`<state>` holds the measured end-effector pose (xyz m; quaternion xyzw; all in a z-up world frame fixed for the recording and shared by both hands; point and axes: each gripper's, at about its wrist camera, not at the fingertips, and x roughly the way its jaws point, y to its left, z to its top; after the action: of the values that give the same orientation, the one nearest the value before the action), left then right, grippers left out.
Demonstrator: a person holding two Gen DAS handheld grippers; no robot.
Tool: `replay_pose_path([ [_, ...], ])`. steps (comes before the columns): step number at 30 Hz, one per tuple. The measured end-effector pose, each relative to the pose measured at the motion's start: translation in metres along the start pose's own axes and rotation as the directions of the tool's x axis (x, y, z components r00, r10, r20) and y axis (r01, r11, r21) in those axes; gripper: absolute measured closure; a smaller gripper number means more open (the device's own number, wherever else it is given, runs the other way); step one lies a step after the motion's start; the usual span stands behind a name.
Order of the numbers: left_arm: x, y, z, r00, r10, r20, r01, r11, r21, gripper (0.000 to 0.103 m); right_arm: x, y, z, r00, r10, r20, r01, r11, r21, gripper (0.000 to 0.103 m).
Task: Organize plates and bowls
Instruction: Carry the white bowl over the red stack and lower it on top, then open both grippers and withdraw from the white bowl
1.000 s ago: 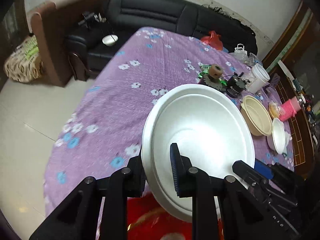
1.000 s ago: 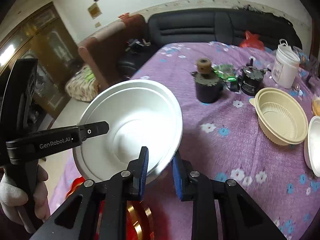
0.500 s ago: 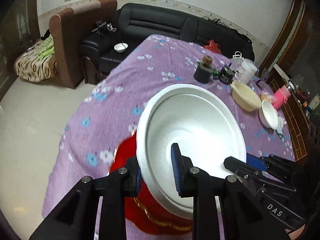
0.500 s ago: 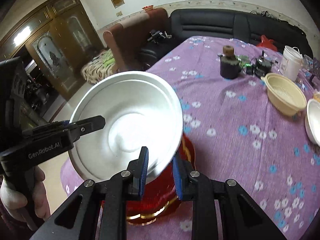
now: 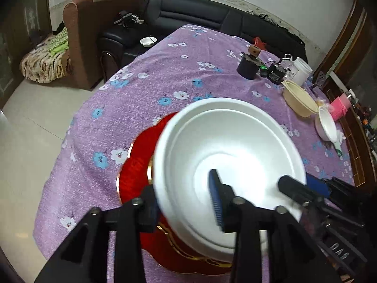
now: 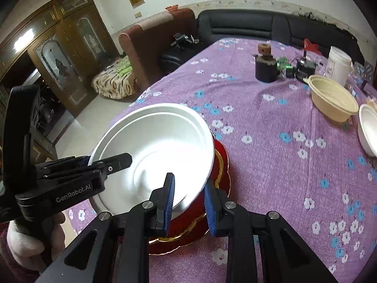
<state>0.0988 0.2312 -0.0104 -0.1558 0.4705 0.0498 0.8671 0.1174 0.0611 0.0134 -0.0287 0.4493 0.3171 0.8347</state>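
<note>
Purple floral tablecloth (image 5: 146,89); dark cylindrical device with brown cap (image 6: 265,67) beside a black motor (image 6: 304,69); white lidded tub (image 6: 338,67); black sofa (image 5: 207,21); brown armchair (image 5: 94,35); wooden glazed cabinet (image 6: 63,47).

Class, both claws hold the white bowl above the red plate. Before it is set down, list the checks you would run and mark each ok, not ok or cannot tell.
1. Left claw straddles the white bowl rim: ok.
2. Right claw straddles the opposite rim: ok.
3. Bowl held level: not ok, it tilts.
4. Bowl over the red plate: ok.
5. Plate surface beneath free of objects: cannot tell, the bowl hides it.
6. Cream bowl far from the landing spot: ok.
</note>
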Motion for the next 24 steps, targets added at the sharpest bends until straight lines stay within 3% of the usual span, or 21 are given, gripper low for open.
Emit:
replay_pose_path([
  [2, -0.003, -0.003, -0.002, 1.0, -0.005, 0.004, 0.005, 1.0, -0.001, 0.051, 0.001, 0.003, -0.001, 1.0, -0.001, 0.0, 0.001, 1.0, -0.014, 0.072],
  [5, -0.012, -0.007, -0.005, 1.0, 0.002, 0.025, -0.002, 1.0, 0.001, 0.045, -0.002, 0.01, -0.004, 0.999, -0.021, 0.028, 0.022, 0.999, -0.045, 0.048],
  [8, -0.021, -0.008, -0.007, 0.999, 0.009, 0.047, -0.009, 1.0, -0.008, 0.04, -0.012, 0.013, -0.006, 0.995, -0.05, 0.084, 0.056, 0.996, -0.066, 0.041],
  [14, -0.054, -0.025, -0.022, 0.989, 0.061, 0.134, -0.064, 0.998, 0.012, 0.03, -0.036, 0.0, -0.011, 0.99, -0.024, 0.142, 0.026, 1.0, -0.011, 0.034],
  [18, -0.077, -0.047, -0.035, 0.956, 0.166, 0.243, -0.182, 0.982, 0.041, 0.016, -0.054, -0.016, -0.024, 0.979, -0.063, 0.194, 0.062, 0.998, 0.013, 0.027],
  [20, -0.085, -0.054, -0.041, 0.947, 0.165, 0.275, -0.184, 0.982, 0.047, 0.015, -0.062, -0.029, -0.034, 0.973, -0.089, 0.213, 0.082, 0.996, 0.039, 0.026],
  [24, -0.089, -0.075, -0.048, 0.947, 0.141, 0.288, -0.171, 0.982, 0.083, 0.015, -0.073, -0.055, -0.047, 0.968, -0.129, 0.217, 0.109, 0.989, 0.102, 0.026],
])
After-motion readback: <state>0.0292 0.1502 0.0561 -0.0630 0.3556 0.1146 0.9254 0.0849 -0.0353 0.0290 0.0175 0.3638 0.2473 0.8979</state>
